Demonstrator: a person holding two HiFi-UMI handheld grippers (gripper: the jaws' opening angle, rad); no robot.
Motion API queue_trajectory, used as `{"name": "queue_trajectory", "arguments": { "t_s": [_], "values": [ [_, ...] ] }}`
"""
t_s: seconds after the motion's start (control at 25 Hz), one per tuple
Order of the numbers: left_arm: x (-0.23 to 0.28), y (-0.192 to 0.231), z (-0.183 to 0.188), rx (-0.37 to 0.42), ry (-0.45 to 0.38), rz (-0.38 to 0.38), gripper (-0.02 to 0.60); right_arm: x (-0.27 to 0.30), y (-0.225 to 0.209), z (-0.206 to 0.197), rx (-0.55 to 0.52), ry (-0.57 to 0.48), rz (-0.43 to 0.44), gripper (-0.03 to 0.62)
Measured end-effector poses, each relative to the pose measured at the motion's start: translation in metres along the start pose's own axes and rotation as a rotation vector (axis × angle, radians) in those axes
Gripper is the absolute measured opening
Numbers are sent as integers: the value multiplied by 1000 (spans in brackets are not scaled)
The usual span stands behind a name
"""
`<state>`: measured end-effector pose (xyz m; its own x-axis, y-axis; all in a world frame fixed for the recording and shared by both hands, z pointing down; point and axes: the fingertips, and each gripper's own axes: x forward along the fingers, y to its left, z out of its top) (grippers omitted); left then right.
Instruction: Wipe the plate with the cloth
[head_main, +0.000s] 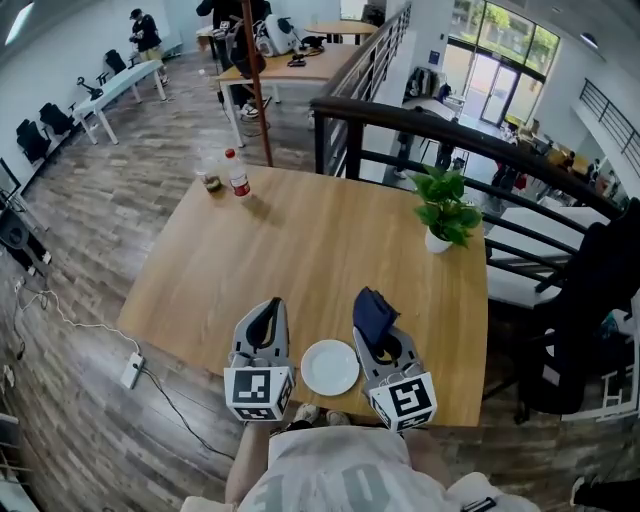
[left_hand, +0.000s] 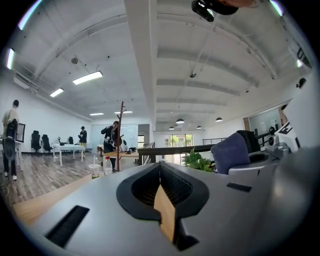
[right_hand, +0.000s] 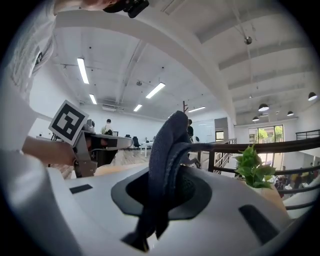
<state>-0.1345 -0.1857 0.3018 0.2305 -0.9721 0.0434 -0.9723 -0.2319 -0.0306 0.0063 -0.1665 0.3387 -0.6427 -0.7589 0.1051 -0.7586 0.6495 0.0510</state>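
Note:
A small white plate (head_main: 330, 367) lies near the front edge of the wooden table (head_main: 300, 250), between my two grippers. My left gripper (head_main: 267, 318) hovers just left of the plate, jaws closed together with nothing in them; in the left gripper view (left_hand: 161, 181) only table shows behind the closed jaws. My right gripper (head_main: 374, 322) is just right of the plate and is shut on a dark blue cloth (head_main: 373, 313), which bunches up and stands above the jaws (right_hand: 167, 165). Neither gripper touches the plate. Both point level across the table.
A potted green plant (head_main: 446, 209) stands at the table's right side. A red-capped bottle (head_main: 238, 174) and a clear cup (head_main: 209, 176) sit at the far left corner. A black railing (head_main: 420, 130) runs behind the table; a power strip (head_main: 131, 370) and cable lie on the floor at left.

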Motion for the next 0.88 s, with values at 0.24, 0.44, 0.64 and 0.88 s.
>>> {"name": "queue_trajectory", "arguments": {
  "t_s": [0.24, 0.44, 0.64, 0.88],
  "values": [
    [22, -9, -14, -34, 43, -101, 8, -5, -14, 1, 10, 5, -91, 60],
    [36, -26, -46, -93, 185, -205, 11, -19, -23, -9, 21, 46, -147, 60],
    [32, -36, -113, -294, 437, -309, 180, -31, -23, -24, 67, 98, -181, 61],
    [11, -40, -198, -325, 702, -330, 184, -29, -13, -48, 54, 165, -173, 60]
  ]
}}
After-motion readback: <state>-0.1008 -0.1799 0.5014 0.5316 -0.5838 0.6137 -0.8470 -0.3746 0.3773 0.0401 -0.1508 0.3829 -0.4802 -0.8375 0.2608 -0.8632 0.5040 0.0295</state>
